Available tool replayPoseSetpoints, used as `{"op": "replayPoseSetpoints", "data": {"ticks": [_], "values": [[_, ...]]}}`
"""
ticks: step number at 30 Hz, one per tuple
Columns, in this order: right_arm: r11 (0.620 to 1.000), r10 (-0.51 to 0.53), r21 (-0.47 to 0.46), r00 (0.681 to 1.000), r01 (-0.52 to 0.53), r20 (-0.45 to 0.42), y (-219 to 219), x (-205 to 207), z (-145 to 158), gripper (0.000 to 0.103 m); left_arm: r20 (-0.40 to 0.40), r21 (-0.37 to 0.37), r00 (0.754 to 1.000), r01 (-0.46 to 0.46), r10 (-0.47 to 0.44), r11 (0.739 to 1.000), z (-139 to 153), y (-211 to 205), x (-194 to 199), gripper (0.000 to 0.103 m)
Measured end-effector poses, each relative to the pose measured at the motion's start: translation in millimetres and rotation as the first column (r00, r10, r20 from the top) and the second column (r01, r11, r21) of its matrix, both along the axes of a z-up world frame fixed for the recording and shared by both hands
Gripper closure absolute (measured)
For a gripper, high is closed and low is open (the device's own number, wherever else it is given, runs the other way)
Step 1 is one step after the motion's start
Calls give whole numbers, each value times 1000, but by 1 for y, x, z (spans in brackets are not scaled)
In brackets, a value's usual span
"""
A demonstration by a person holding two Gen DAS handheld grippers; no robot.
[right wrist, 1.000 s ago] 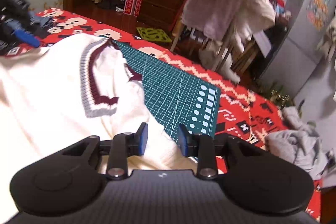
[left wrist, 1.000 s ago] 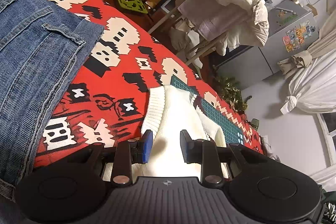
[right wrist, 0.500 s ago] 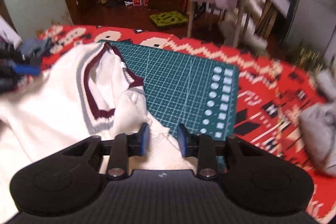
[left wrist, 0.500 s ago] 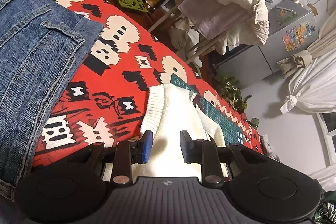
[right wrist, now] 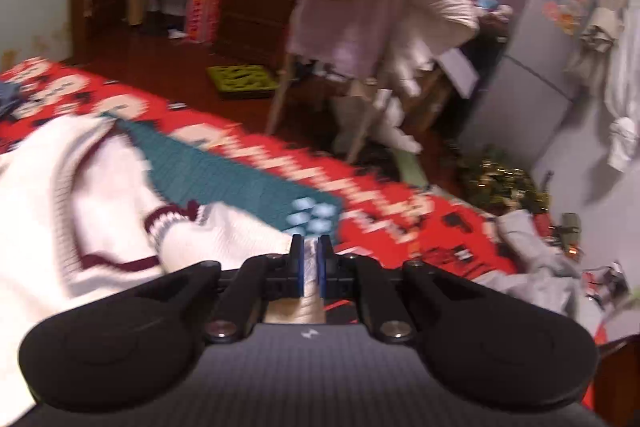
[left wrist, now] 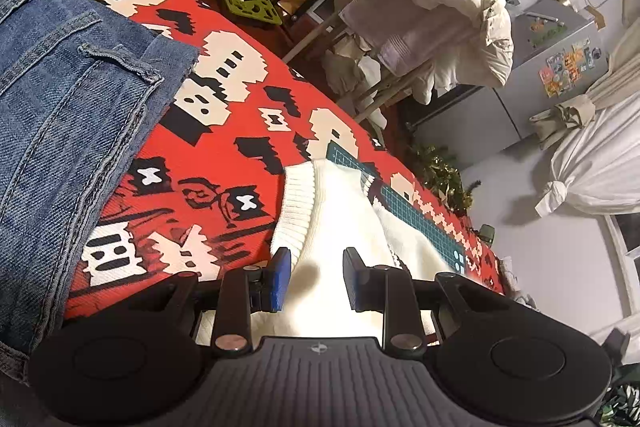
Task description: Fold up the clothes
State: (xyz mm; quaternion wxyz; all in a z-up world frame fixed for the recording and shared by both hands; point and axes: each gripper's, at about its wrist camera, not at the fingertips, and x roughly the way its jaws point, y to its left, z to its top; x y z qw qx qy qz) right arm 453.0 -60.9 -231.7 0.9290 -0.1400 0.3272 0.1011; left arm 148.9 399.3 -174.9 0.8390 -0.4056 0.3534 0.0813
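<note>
A cream knit sweater [left wrist: 336,227] with a maroon-striped V-neck lies on the red patterned cloth [left wrist: 224,163], partly over a green cutting mat [left wrist: 416,207]. My left gripper [left wrist: 314,273] hovers open over the sweater's ribbed hem, nothing between its blue pads. In the right wrist view the sweater [right wrist: 72,203] fills the left side, and my right gripper [right wrist: 308,259] is shut on a fold of its cream fabric near the collar. That view is motion-blurred.
Folded blue jeans [left wrist: 56,99] lie on the cloth at the left. A grey garment [right wrist: 532,259] sits at the cloth's right end. A chair piled with pale clothes [right wrist: 372,7] stands beyond the table, with a fridge [right wrist: 552,39] and a plant [right wrist: 500,183] to the right.
My right gripper has shut on the sweater's cream fabric and swung to the right, blurring its view. The left gripper has stayed open and nearly still over the hem.
</note>
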Motion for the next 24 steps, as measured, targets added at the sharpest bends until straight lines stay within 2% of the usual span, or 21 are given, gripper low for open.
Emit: {"op": "replayPoseSetpoints", "data": {"ticks": [4,11,13,15,19,20,22,24], "values": [[996,-73,49,997,74,-9,-19,29,-6,101,-3,7,1000,-1,1,1000,-2,0,0,76],[993,-77,81,991,86,-113,-36,53,-29,98,-1,16,1000,-4,4,1000,-2,0,-1,76],[989,-88,110,989,101,-117,-40,54,-29,97,9,33,1000,-2,2,999,0,-1,-1,76],[983,-91,150,989,108,-117,-47,54,-26,96,24,75,1000,3,-5,997,8,-1,-2,76],[972,16,235,994,10,-112,-53,47,-9,88,59,147,997,39,-48,988,28,4,10,76],[974,41,226,994,-17,-101,-51,48,-4,85,68,173,995,55,-68,983,34,5,17,76],[973,86,221,992,-63,-94,-49,52,1,82,84,226,991,87,-108,970,46,8,33,76],[969,128,225,986,-102,-104,-47,59,2,80,72,305,979,163,-193,938,52,5,57,74]]}}
